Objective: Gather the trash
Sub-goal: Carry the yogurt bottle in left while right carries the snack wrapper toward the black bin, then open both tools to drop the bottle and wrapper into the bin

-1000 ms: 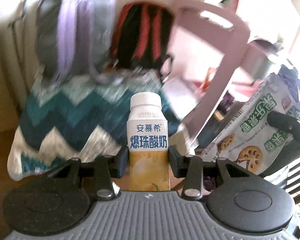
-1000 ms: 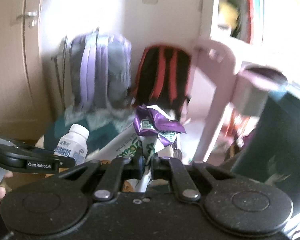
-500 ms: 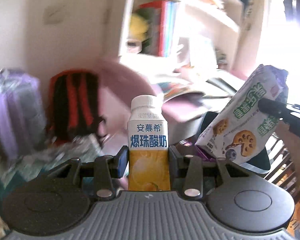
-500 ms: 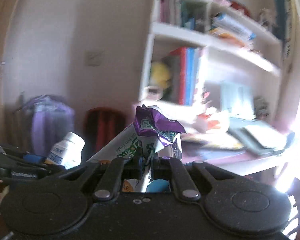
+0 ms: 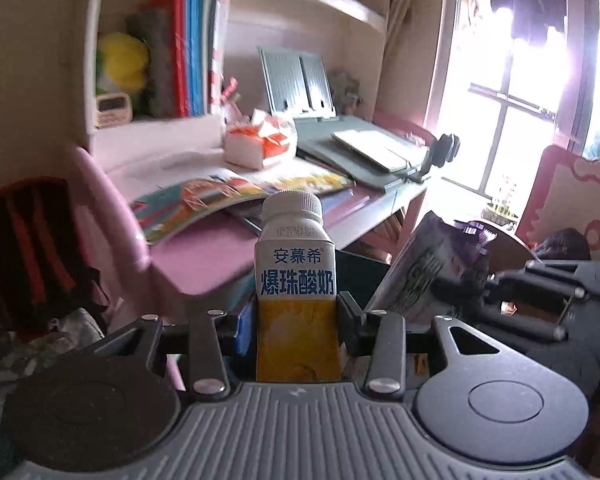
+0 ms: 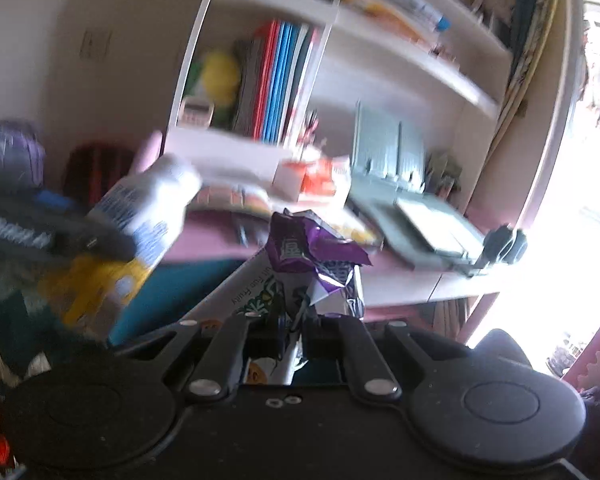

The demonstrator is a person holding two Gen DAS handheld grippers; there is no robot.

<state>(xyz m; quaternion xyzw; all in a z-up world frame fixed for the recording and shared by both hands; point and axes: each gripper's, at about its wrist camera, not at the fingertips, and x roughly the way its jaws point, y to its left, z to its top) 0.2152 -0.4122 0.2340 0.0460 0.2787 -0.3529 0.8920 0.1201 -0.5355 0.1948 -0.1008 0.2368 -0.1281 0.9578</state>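
White and yellow, the yogurt bottle [image 5: 296,296] stands upright in the left gripper [image 5: 296,320], whose jaws are partly open and press on its two sides, in front of the pink desk [image 5: 204,256]. To the right, the right gripper [image 6: 294,328] is almost fully closed on the thin edge of a crumpled purple snack bag [image 6: 312,256], which stands up above the jaws. No bin is in view, so both grips should be kept firm and the bottle upright while one is looked for.

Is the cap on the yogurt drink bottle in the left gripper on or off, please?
On: the white cap sits atop the yogurt drink bottle.
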